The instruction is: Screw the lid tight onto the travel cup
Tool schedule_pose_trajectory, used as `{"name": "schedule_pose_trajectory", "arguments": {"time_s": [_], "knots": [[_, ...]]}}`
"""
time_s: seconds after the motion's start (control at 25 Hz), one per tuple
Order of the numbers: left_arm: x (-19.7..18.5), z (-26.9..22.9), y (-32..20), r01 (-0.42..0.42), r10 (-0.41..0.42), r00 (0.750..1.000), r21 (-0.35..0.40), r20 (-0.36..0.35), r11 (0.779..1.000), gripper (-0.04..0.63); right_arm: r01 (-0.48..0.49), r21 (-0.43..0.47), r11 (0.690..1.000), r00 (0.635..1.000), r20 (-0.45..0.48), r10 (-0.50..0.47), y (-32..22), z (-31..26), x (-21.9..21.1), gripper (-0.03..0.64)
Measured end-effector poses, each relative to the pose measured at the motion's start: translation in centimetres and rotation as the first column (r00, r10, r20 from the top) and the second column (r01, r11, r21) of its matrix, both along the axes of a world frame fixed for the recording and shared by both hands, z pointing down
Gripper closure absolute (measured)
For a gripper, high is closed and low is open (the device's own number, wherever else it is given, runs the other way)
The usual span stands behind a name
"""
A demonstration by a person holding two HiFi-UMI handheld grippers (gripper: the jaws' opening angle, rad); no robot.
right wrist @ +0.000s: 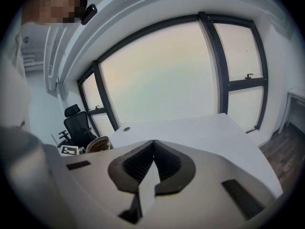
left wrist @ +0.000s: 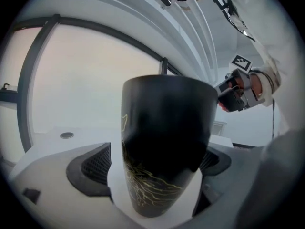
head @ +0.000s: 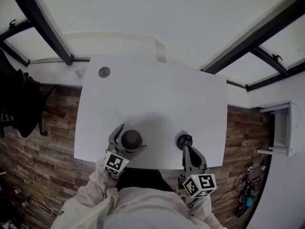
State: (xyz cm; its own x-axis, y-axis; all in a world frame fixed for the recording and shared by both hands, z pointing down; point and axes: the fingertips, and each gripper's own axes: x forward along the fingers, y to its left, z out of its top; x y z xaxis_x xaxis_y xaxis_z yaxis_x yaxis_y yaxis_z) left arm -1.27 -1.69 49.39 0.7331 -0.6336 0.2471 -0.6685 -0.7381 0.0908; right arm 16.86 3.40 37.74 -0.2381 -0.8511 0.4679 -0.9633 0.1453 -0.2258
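Observation:
A dark travel cup with gold line art stands upright and uncovered near the table's front edge. My left gripper is open around it, and in the left gripper view both pads stand clear of the cup's sides. The small dark lid lies on the table to the cup's right. My right gripper is shut with its tips just behind the lid. In the right gripper view the jaws meet with nothing between them. The lid is hidden there, and the cup shows at the left.
The white table has a round cable grommet at its far left corner. A black office chair stands left of the table and a white shelf unit to its right. Windows rise behind the table.

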Motion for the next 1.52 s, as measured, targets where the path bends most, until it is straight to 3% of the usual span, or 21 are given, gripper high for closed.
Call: {"name": "schedule_pose_trajectory", "arguments": {"time_s": [0.2,0.36,0.48,0.64,0.84,0.96,1.08,1.12,1.2,1.28,1.36,1.52], "knots": [[1.2,-0.1,0.2,-0.014,0.015,1.0,0.04,-0.018,0.999,0.154,-0.079,-0.065,0.995,0.996,-0.035,0.076,1.1,2.7,3.3,0.594],[1.8,-1.2,-0.5,-0.005,0.008,0.998,0.048,-0.062,0.999,0.166,-0.098,-0.131,0.987,0.99,-0.11,0.084,2.0,5.6,6.1,0.594],[2.6,-1.1,-1.1,-0.014,0.019,0.997,0.066,-0.075,0.998,0.169,-0.047,-0.223,0.974,0.982,-0.191,0.004,2.0,8.8,7.5,0.592],[3.4,-0.8,-1.0,-0.034,0.04,0.997,0.086,-0.072,0.996,0.17,-0.001,-0.324,0.946,0.979,-0.194,-0.066,1.2,11.7,7.9,0.588],[4.8,-2.3,-1.6,-0.029,0.035,0.993,0.055,-0.113,0.998,0.172,-0.012,-0.32,0.947,0.979,-0.199,-0.055,0.6,12.0,8.3,0.588],[6.7,-2.9,-1.7,-0.055,0.067,0.99,0.097,-0.125,0.994,0.172,-0.029,-0.33,0.944,0.979,-0.201,-0.041,1.1,12.4,9.0,0.588],[8.4,-2.6,-1.4,-0.104,0.117,0.989,0.146,-0.085,0.984,0.172,-0.004,-0.357,0.934,0.972,-0.221,-0.08,1.5,13.3,9.0,0.588],[8.6,-2.4,-1.2,-0.116,0.129,0.989,0.163,-0.074,0.98,0.172,0.017,-0.373,0.928,0.969,-0.221,-0.107,1.5,13.8,8.8,0.563],[8.4,-2.1,-0.7,-0.119,0.133,0.989,0.175,-0.07,0.977,0.172,0.064,-0.414,0.908,0.967,-0.198,-0.159,1.5,14.9,8.0,0.387],[8.2,-2.0,-0.4,-0.115,0.127,0.99,0.161,-0.067,0.98,0.172,0.1,-0.463,0.881,0.962,-0.181,-0.205,1.3,16.0,7.5,0.304],[8.5,-1.9,-0.3,-0.118,0.129,0.99,0.158,-0.063,0.98,0.172,0.121,-0.516,0.848,0.947,-0.195,-0.254,0.9,17.3,7.3,0.254],[8.7,-1.8,-0.4,-0.12,0.131,0.989,0.145,-0.069,0.982,0.172,0.111,-0.617,0.779,0.907,-0.258,-0.333,-0.2,19.6,7.0,0.244]]}}
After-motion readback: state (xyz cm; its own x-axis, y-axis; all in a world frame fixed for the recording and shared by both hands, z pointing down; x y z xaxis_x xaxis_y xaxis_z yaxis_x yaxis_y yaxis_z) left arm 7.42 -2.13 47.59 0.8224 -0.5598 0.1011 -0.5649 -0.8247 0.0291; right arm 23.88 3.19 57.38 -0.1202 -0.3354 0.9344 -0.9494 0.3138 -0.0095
